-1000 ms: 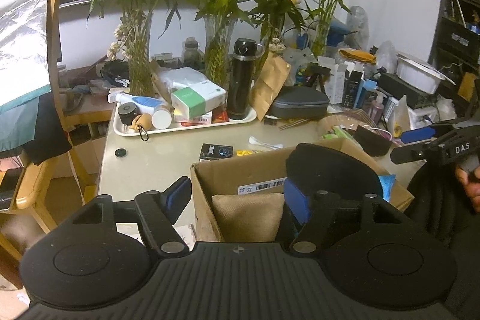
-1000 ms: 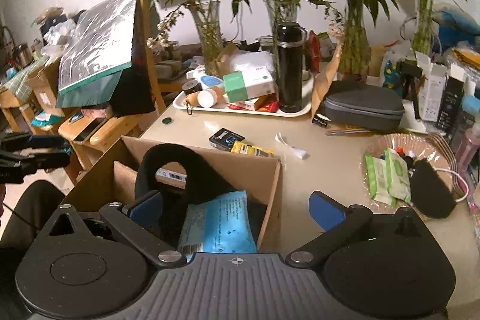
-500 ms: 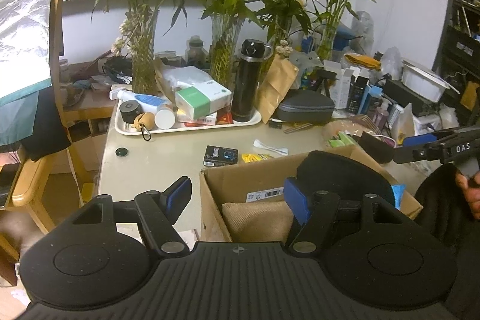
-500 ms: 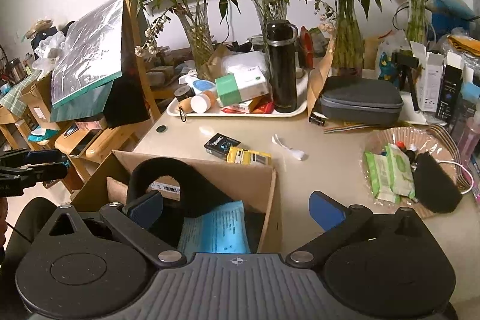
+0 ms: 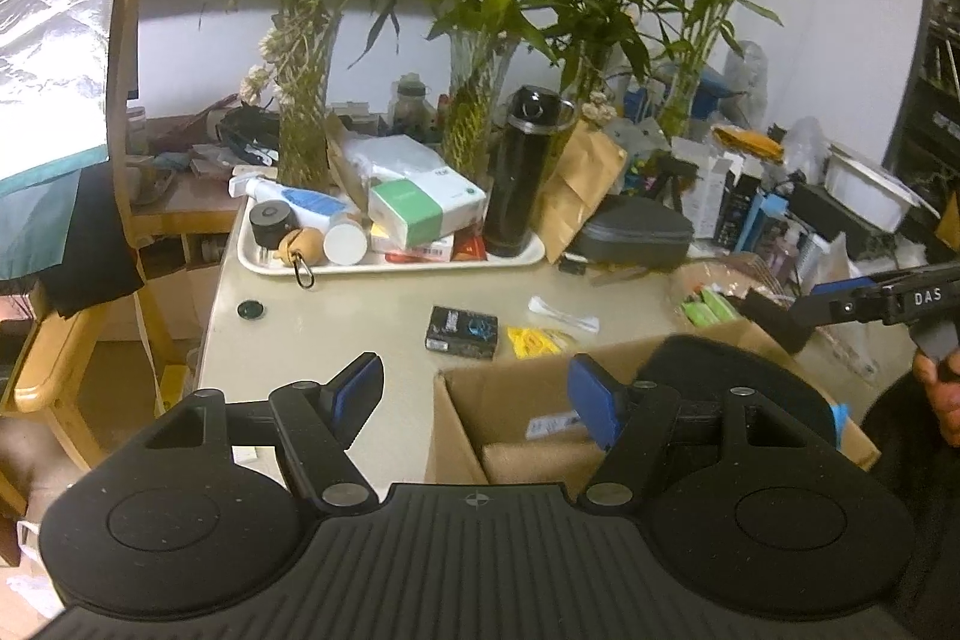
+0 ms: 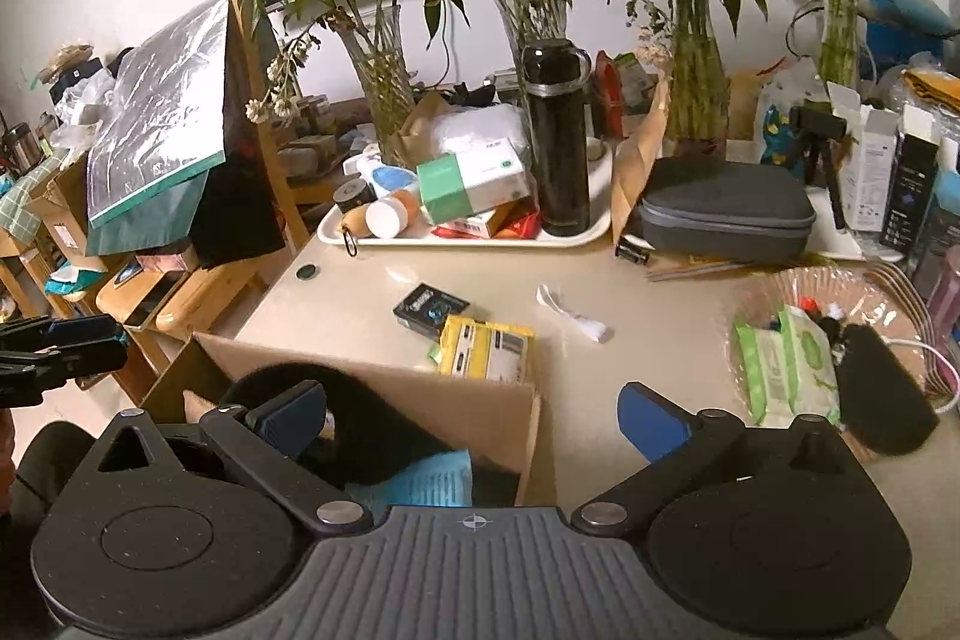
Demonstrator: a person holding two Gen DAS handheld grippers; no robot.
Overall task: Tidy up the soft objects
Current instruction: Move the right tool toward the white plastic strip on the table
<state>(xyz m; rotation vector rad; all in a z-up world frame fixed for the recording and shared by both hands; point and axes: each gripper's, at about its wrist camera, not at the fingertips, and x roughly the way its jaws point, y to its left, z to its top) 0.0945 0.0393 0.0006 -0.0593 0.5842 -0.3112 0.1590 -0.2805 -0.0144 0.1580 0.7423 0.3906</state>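
A cardboard box (image 5: 504, 388) (image 6: 432, 394) sits at the table's near edge. In it lie a black soft pad (image 6: 366, 424) (image 5: 750, 370), a tan cushion (image 5: 540, 460) and a blue packet (image 6: 420, 478). My left gripper (image 5: 474, 394) is open and empty above the box's left wall. My right gripper (image 6: 474, 418) is open and empty above the box's right wall. Another black soft piece (image 6: 882, 400) and green wipe packs (image 6: 780, 364) lie in a clear dish (image 6: 756, 298) at the right.
A white tray (image 6: 576, 232) with a black flask (image 6: 555, 136) and boxes stands at the back, before vases of bamboo. A grey case (image 6: 720, 214), a small black box (image 6: 429, 307), a yellow packet (image 6: 486, 352) and a white strip (image 6: 570, 313) lie on the table. A wooden chair (image 5: 78, 340) is left.
Both grippers have pulled back and up from the box, so more of the table shows. Both stay open and empty.
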